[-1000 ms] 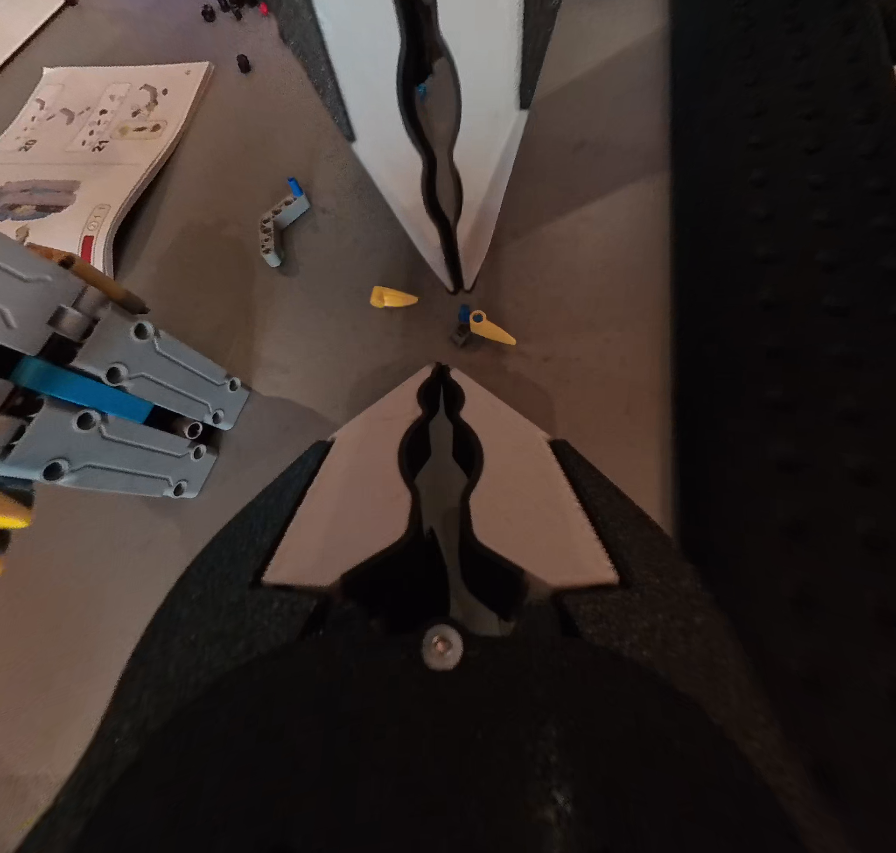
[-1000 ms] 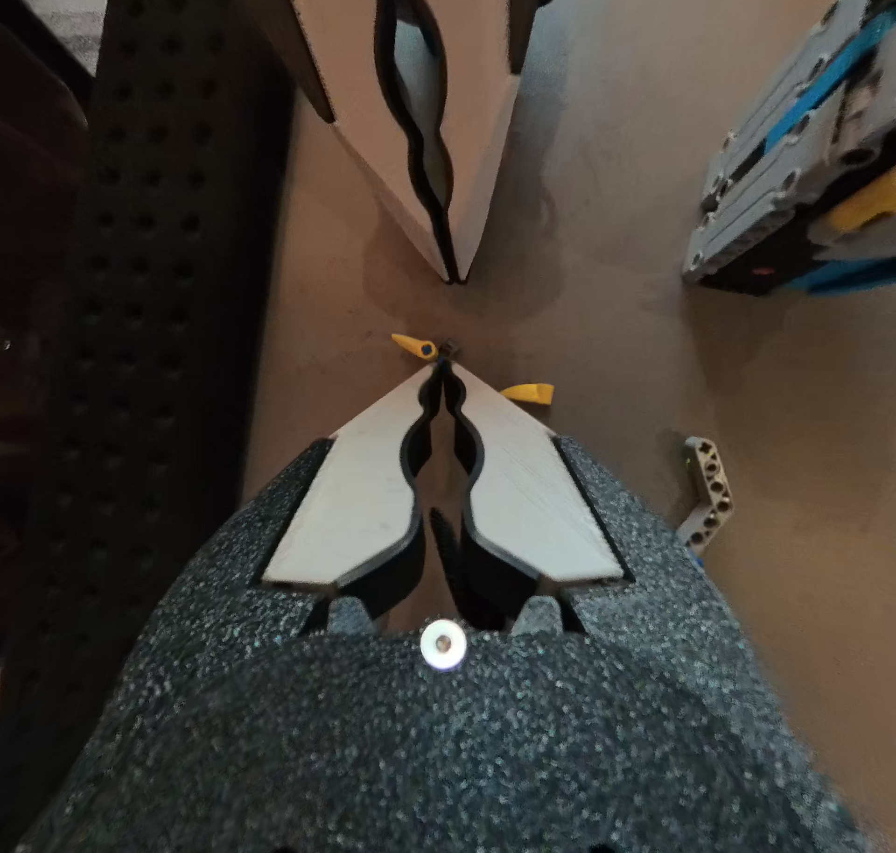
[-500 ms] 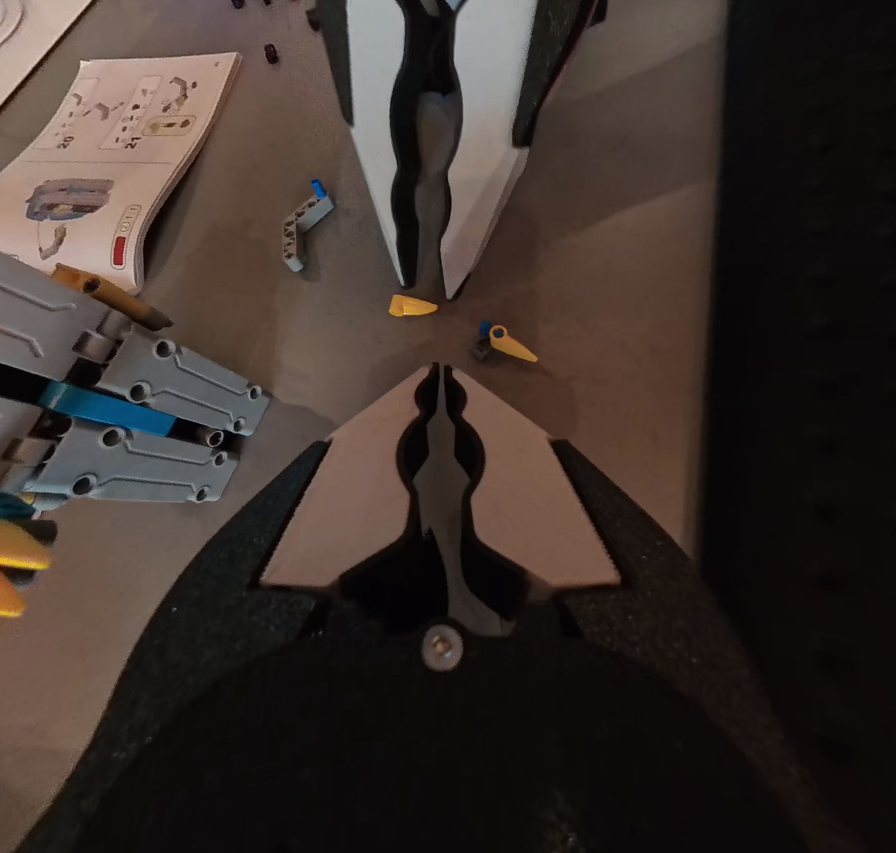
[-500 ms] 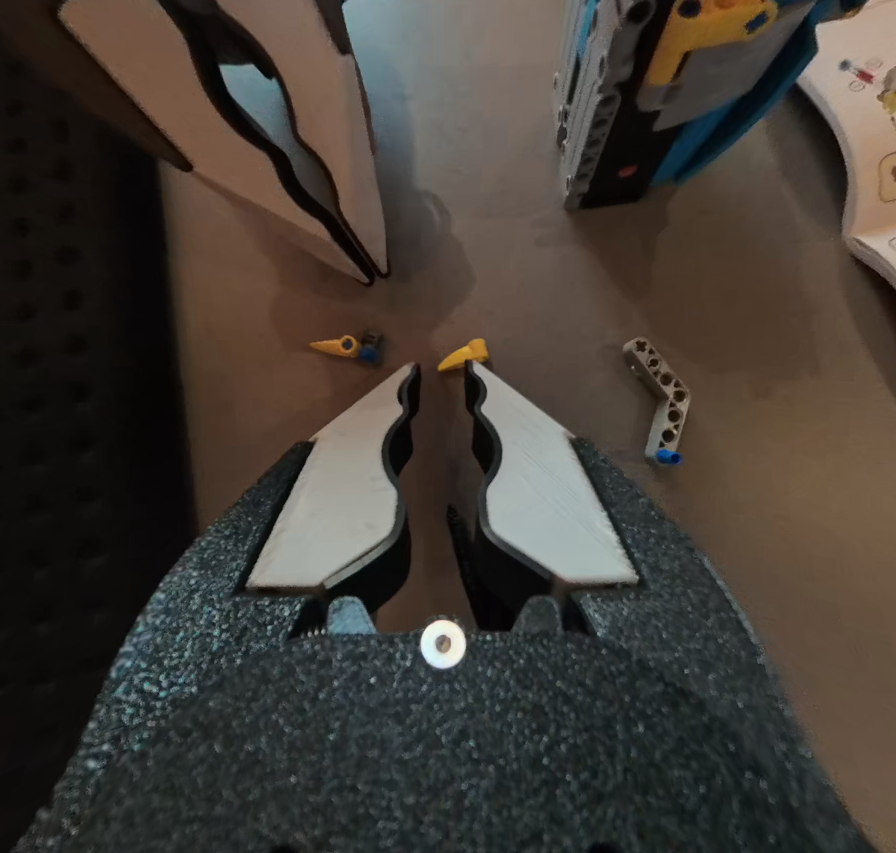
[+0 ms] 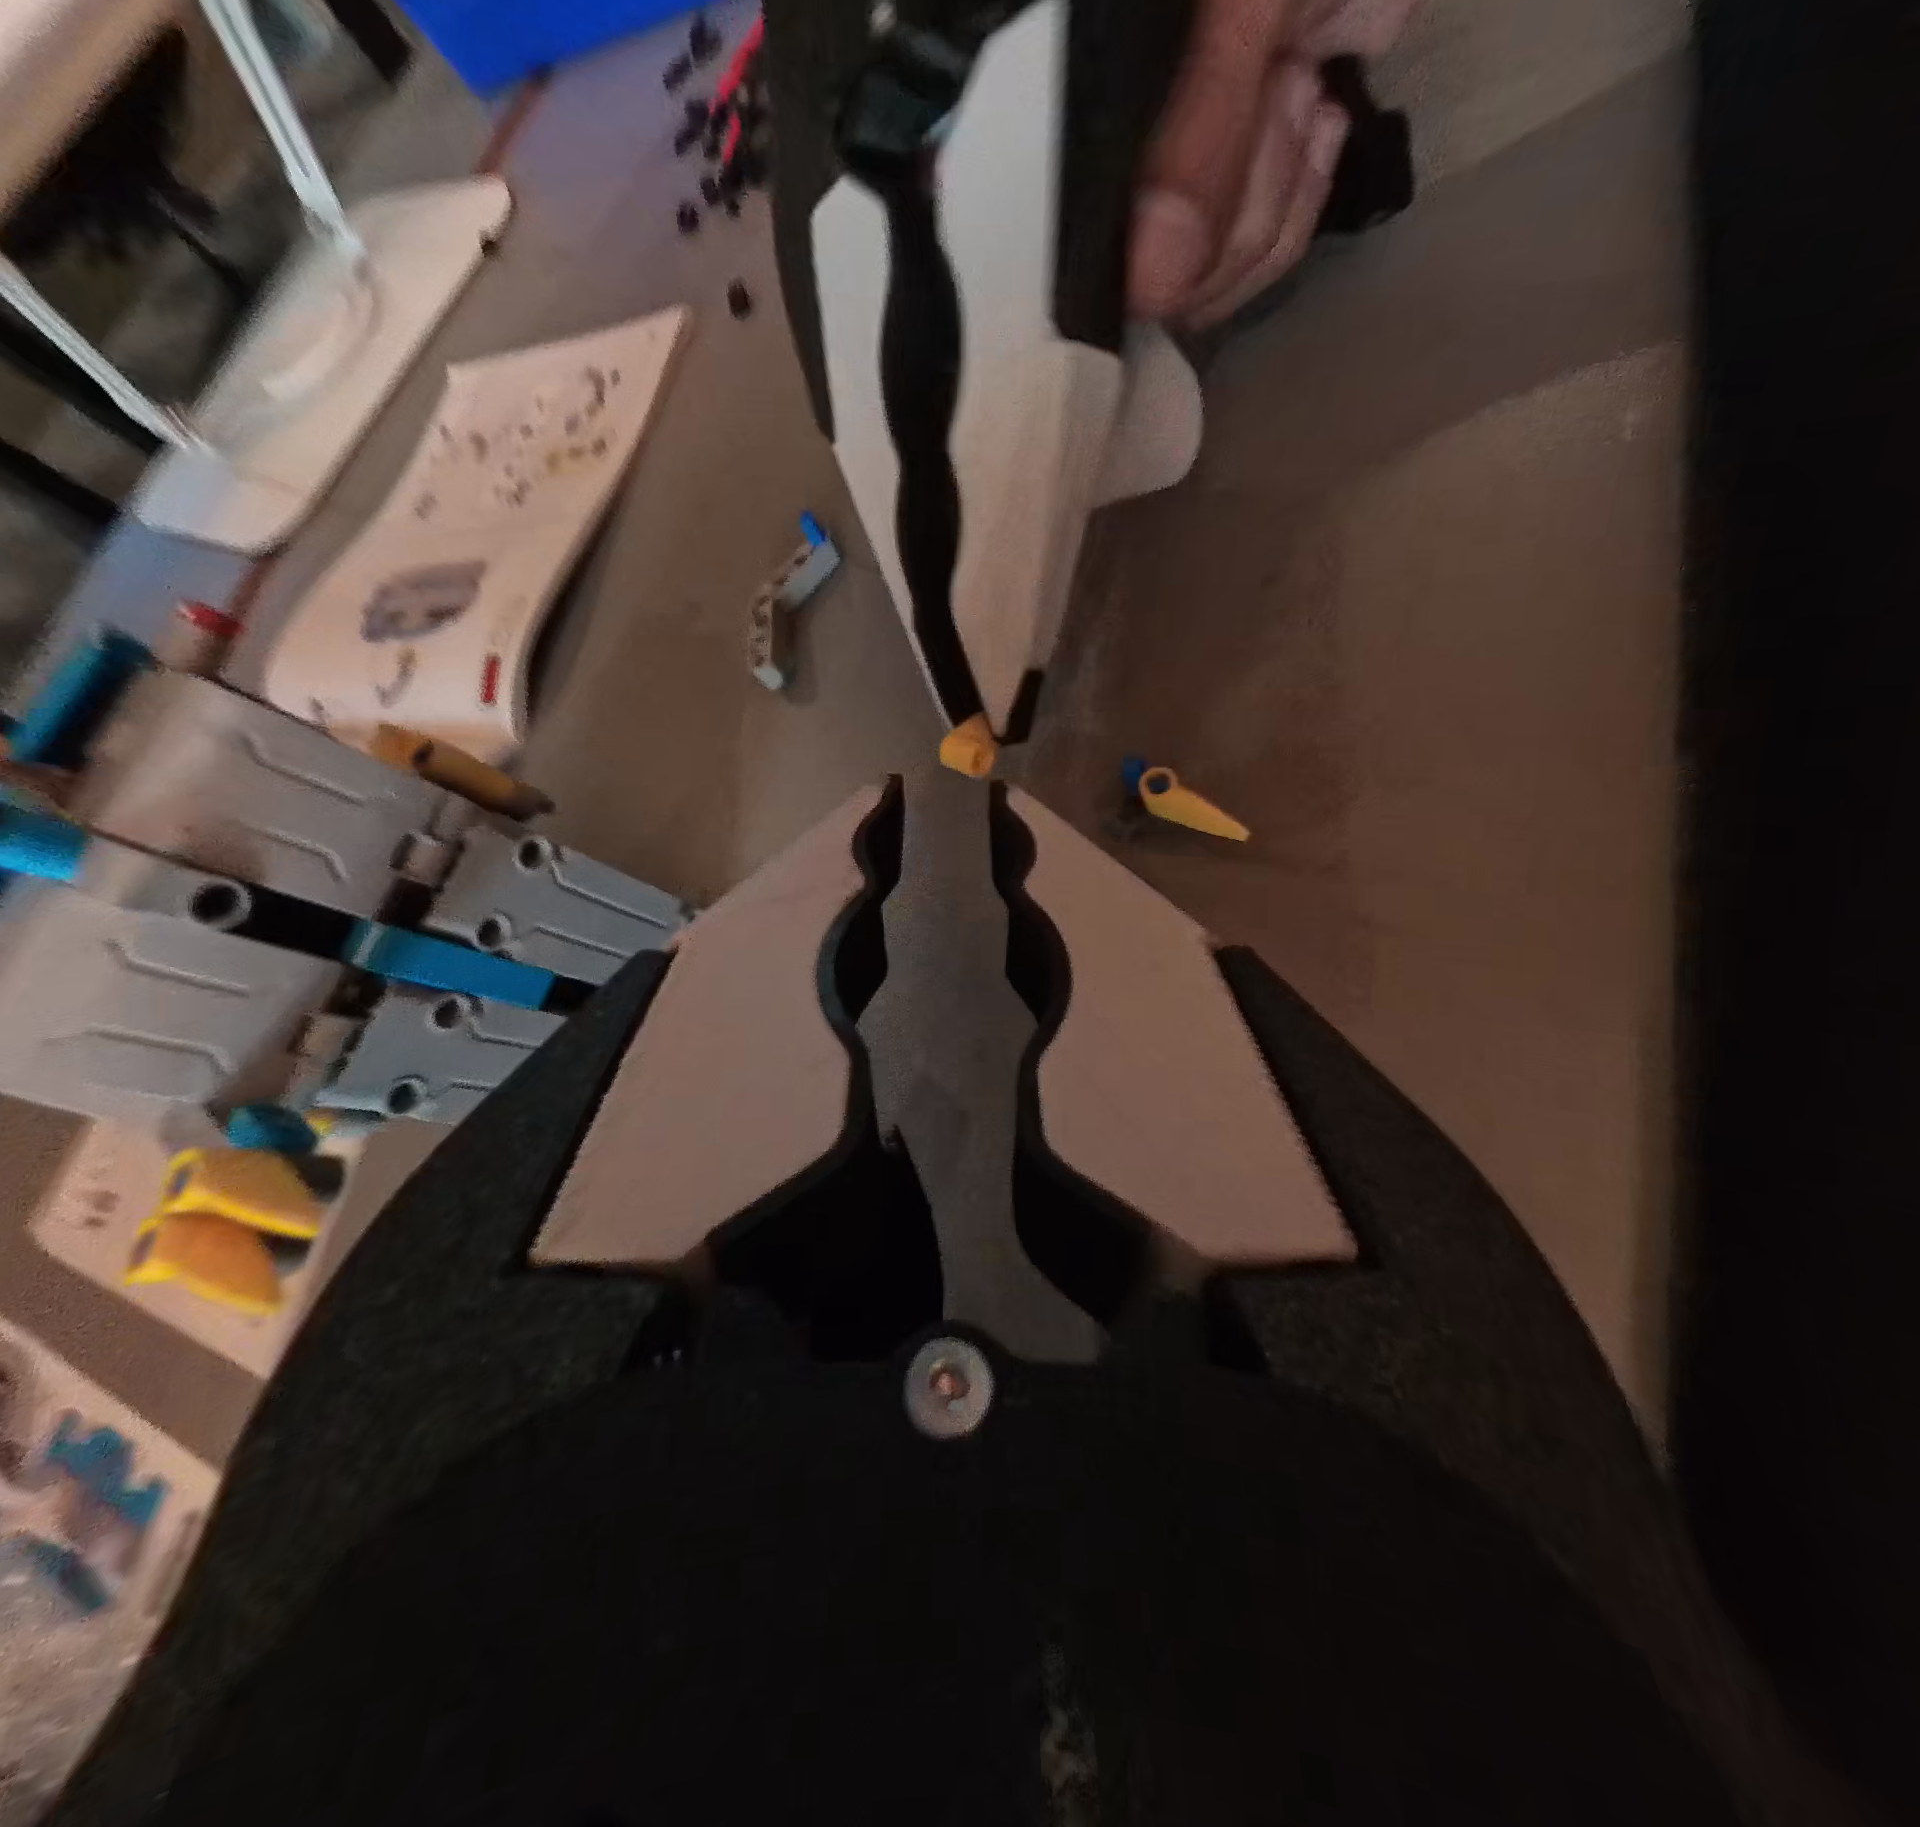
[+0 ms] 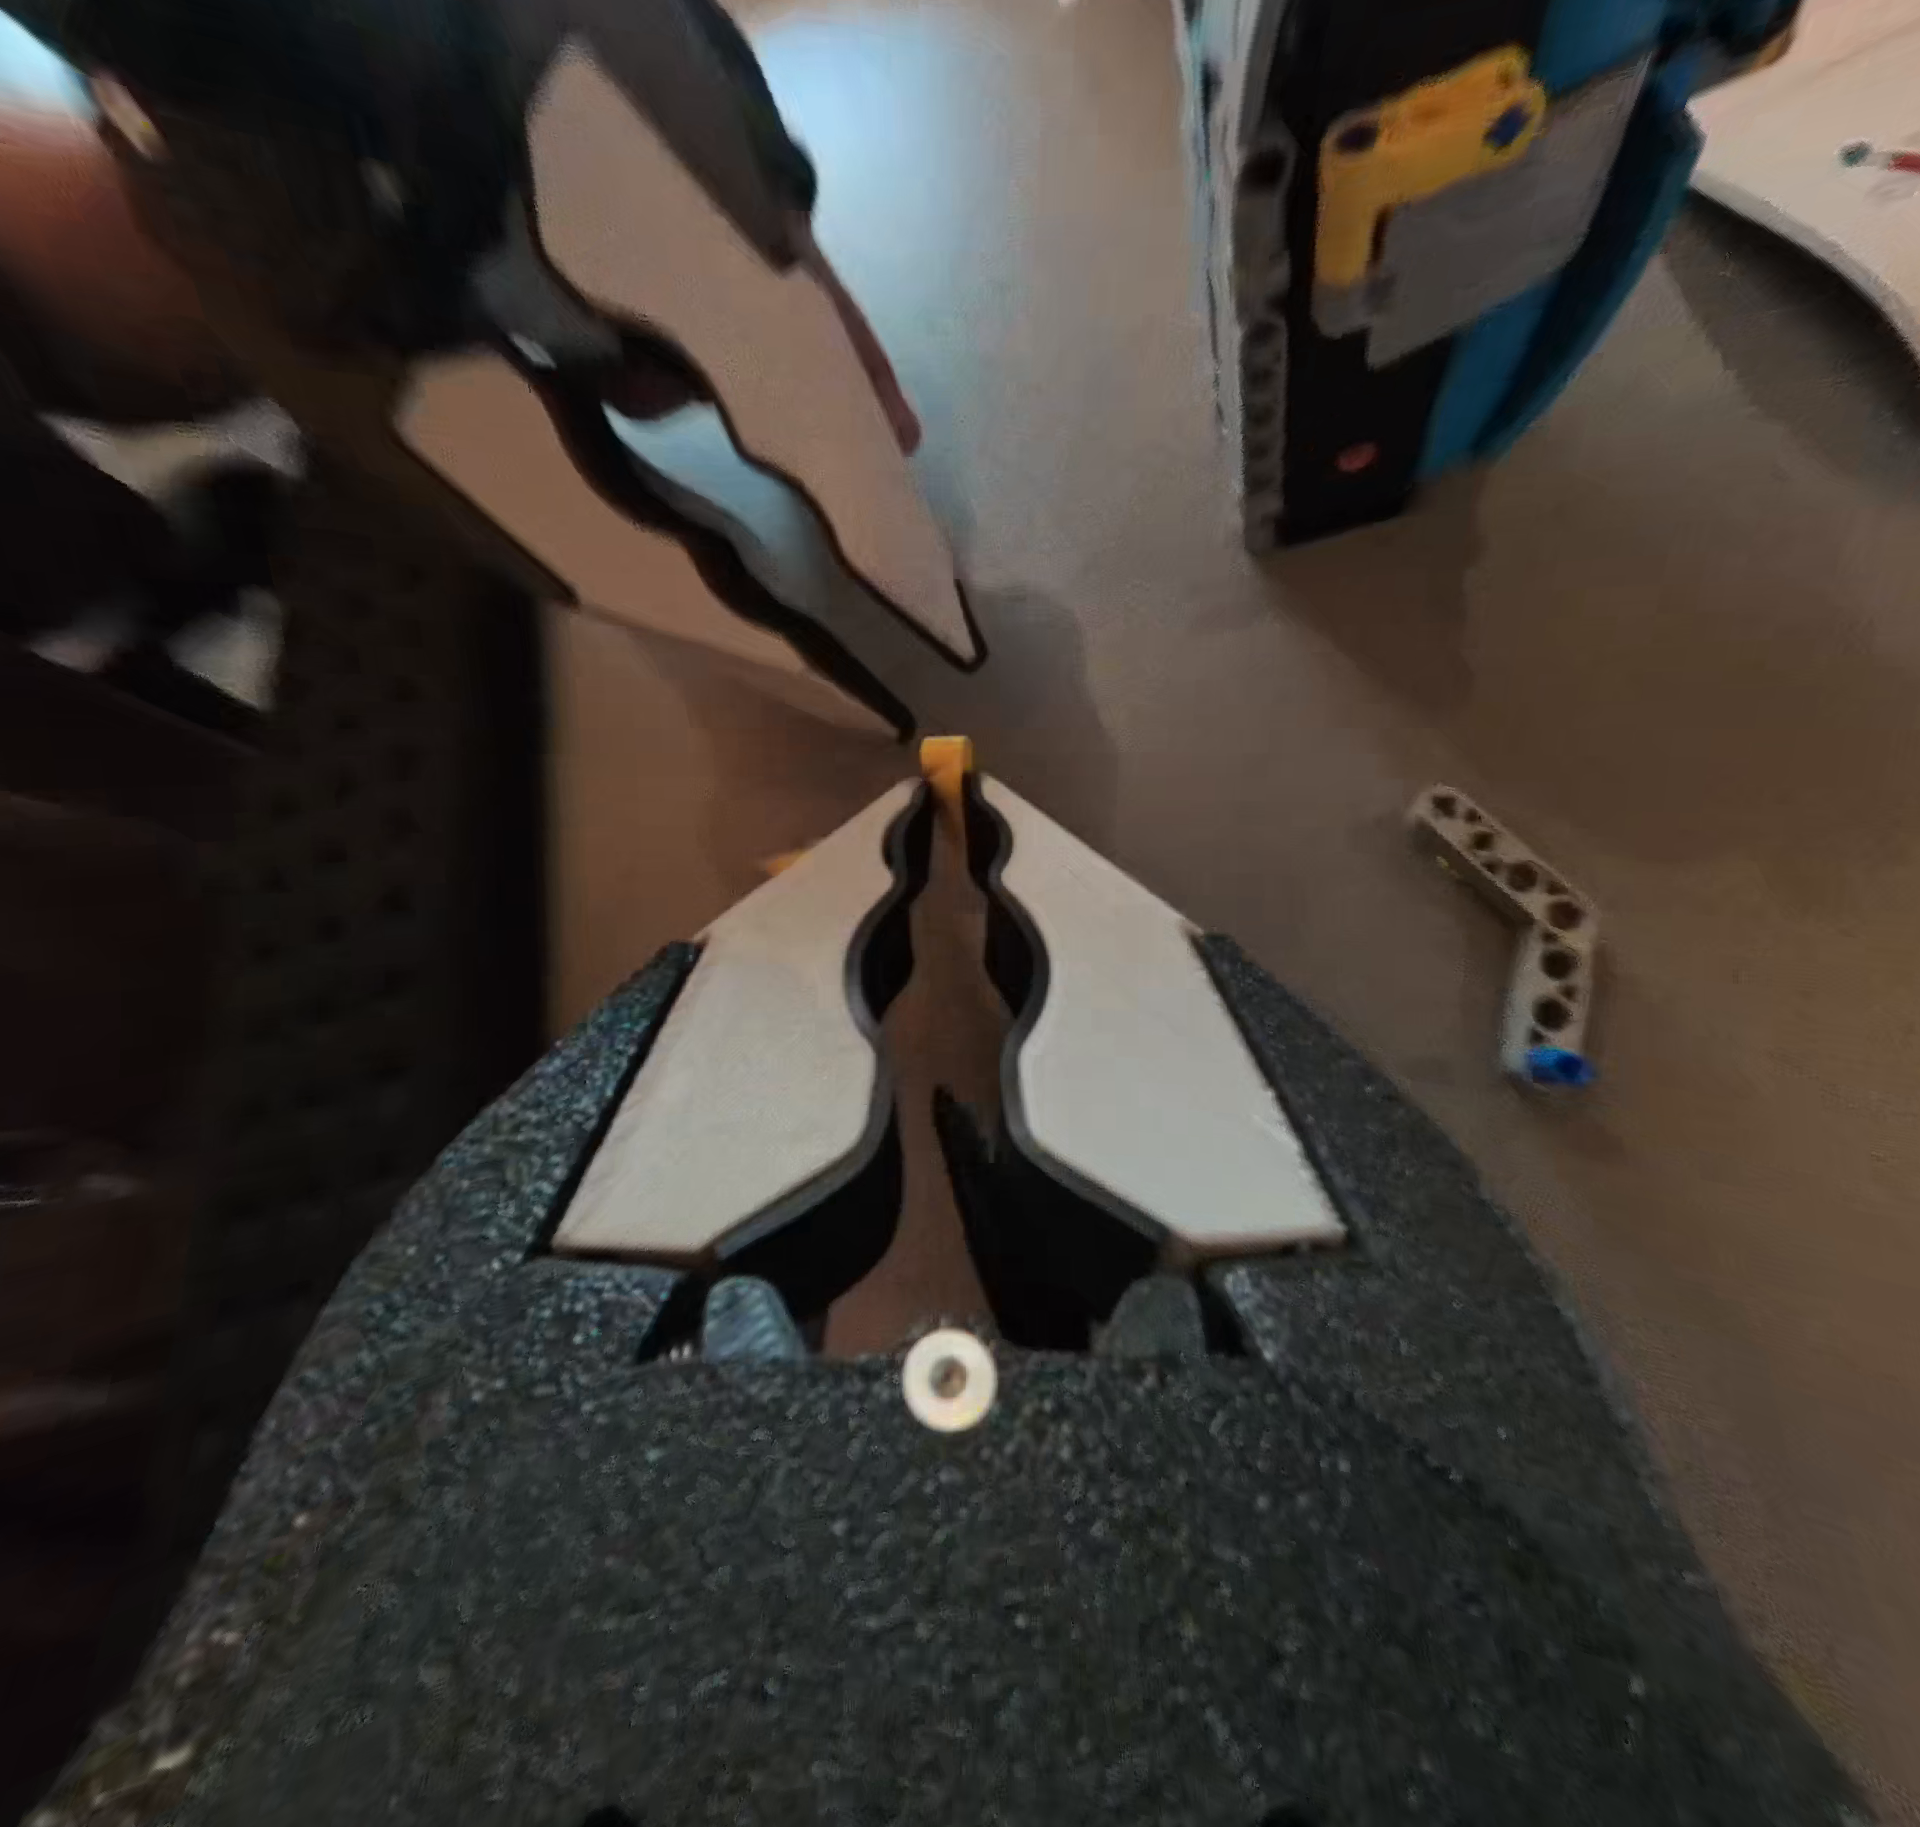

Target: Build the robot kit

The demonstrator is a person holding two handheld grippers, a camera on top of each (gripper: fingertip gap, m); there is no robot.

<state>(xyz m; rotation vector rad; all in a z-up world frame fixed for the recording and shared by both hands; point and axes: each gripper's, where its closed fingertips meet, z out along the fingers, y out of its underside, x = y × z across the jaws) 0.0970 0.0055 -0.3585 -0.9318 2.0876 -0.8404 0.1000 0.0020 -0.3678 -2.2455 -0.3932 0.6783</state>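
My right gripper [image 6: 943, 782] is shut on a small yellow tooth-shaped piece [image 6: 943, 761], which sticks out past the fingertips. In the left wrist view the same piece [image 5: 966, 747] sits at the tip of the right gripper [image 5: 982, 728], which comes down from the top with a hand [image 5: 1226, 136] on it. My left gripper [image 5: 943, 790] is slightly open and empty, its tips just short of that piece. It also shows in the right wrist view [image 6: 940, 691]. A second yellow tooth piece with a blue pin [image 5: 1184, 813] lies on the brown table to the right.
A grey and blue brick model [image 5: 312, 946] stands at the left, also in the right wrist view [image 6: 1455, 239]. A grey angled beam [image 5: 790, 603] [image 6: 1517, 915], an open instruction booklet [image 5: 488, 530], small dark loose parts [image 5: 717, 146] and a dark perforated board [image 5: 1808, 842] lie around. My left and right fingertips are right by each other.
My right gripper opened, closed on the nearer yellow piece and picked it up. My left gripper opened a little. Both views have tilted and show more of the room.
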